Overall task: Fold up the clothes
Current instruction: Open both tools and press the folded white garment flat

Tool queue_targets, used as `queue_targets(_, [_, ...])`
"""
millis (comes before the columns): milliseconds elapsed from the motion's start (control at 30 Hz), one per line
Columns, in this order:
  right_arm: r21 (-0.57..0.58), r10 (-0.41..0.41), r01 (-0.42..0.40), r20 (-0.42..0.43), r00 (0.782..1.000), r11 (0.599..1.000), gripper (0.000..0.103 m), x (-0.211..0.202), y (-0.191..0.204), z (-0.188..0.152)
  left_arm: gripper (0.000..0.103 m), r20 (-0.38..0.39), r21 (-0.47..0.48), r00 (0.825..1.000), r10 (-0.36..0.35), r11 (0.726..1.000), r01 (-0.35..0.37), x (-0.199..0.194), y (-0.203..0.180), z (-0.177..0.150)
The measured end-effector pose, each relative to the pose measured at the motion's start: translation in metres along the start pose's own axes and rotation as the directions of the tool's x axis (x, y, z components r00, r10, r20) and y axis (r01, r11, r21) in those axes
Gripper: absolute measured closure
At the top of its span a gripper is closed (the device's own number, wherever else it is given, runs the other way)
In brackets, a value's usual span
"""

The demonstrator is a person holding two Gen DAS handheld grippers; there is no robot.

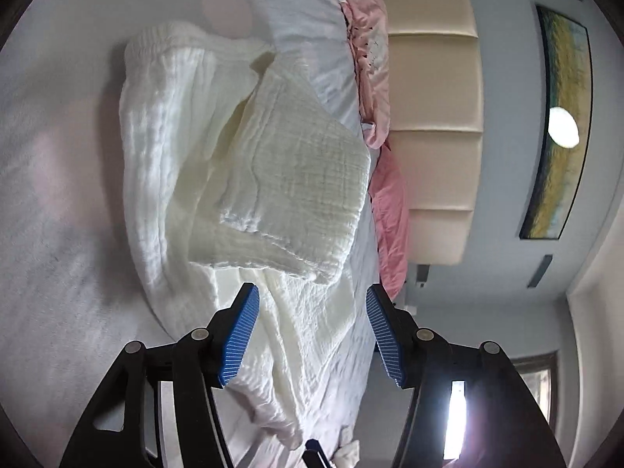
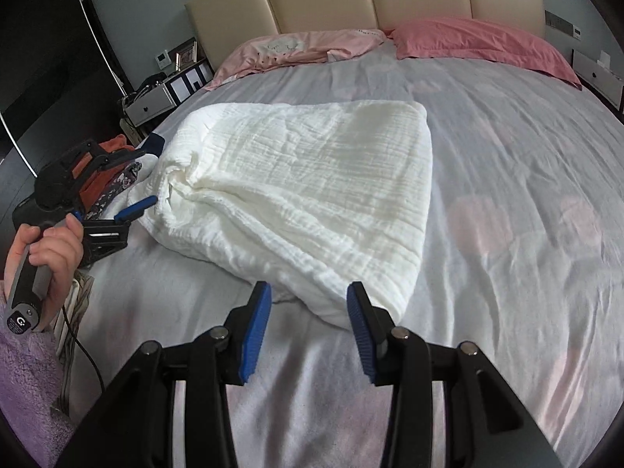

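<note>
Cream garment (image 2: 312, 191) spread on the bed (image 2: 507, 234), partly doubled over — looks like crinkly muslin trousers with an elastic waistband (image 1: 156, 39) showing in the left wrist view, far end from that gripper. One flap (image 1: 296, 179) already laid back across the rest, just ahead of the left gripper (image 1: 312, 335).

Left gripper gaping wide, nothing in it, hovering over the near end of the cloth. Right gripper (image 2: 308, 327) same deal — pads spread wide, empty, with a corner of the garment right in front of the tips and maybe just reaching between them.

Handling guess: light, soft, floppy stuff. Zero stiffness, so bound to sag and bunch if lifted from one point. Textured weave, so probably not slippery against the ribbed pads. Several layers at the folded edges, thicker to pinch there.

Best places to grab, probably: the corner nearest the right gripper, and the hem end under the left one. Pinching both at once should keep the edge straight.

Could be mid-fold or nearly finished — hard to call. Heap of other clothes (image 2: 113, 179) sitting left of the garment, past the left gripper.
</note>
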State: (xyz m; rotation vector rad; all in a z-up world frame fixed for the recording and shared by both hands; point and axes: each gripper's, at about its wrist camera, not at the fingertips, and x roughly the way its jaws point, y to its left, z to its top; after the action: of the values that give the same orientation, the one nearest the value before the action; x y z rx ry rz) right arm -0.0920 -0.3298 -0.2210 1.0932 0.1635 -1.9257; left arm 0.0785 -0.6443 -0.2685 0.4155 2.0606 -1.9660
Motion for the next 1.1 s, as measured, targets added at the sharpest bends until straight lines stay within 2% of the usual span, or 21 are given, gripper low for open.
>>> queue_targets(100, [0.017,0.009,-0.01,0.02,1.0,1.0,0.063,-0.003,-0.009,-0.006,0.04,0.077,-0.047,0.997,0.031,0.999,-0.027,0.002,0.006,-0.002])
queue_targets(200, [0.05,0.022,-0.022,0.015,1.0,0.999,0.063,0.002,-0.012,-0.008,0.037,0.142,-0.095,0.99,0.024,0.995,-0.01,0.002,0.013,0.006])
queue_targets(333, [0.092,0.035,-0.035,0.009,0.999,0.995,0.063,0.01,-0.016,-0.01,0.036,0.154,-0.104,0.987,0.039,0.994,-0.023,0.007,0.016,0.014])
queue_targets(467, [0.083,0.01,-0.01,0.006,1.0,0.997,0.063,0.017,-0.015,-0.012,0.039,0.156,-0.078,0.986,0.059,0.996,-0.047,0.007,0.014,0.02])
queue_targets(533, [0.076,0.006,-0.006,0.003,1.0,0.997,0.063,0.018,-0.014,-0.013,0.043,0.158,-0.065,0.985,0.068,0.996,-0.059,0.007,0.013,0.023])
queue_targets(733, [0.043,-0.006,0.005,0.009,1.0,0.999,0.063,0.017,-0.006,-0.017,0.066,0.163,-0.027,0.982,0.097,0.995,-0.094,0.006,0.009,0.032])
queue_targets(800, [0.02,-0.018,0.018,0.012,1.0,1.0,0.063,0.015,-0.003,-0.019,0.077,0.167,-0.007,0.98,0.111,0.994,-0.112,0.004,0.006,0.035])
queue_targets(867, [0.004,-0.034,0.034,0.015,0.999,0.999,0.063,0.013,-0.001,-0.02,0.084,0.18,0.022,0.976,0.121,0.992,-0.127,0.001,0.002,0.038])
queue_targets(967, [-0.007,-0.071,0.071,0.028,0.997,0.997,0.063,0.006,-0.002,-0.02,0.088,0.217,0.069,0.97,0.111,0.989,-0.128,-0.011,-0.01,0.043])
queue_targets(1100, [-0.022,-0.156,0.157,0.044,0.987,0.987,0.063,-0.003,-0.004,-0.018,0.088,0.246,0.105,0.967,0.064,0.99,-0.092,-0.028,-0.023,0.048])
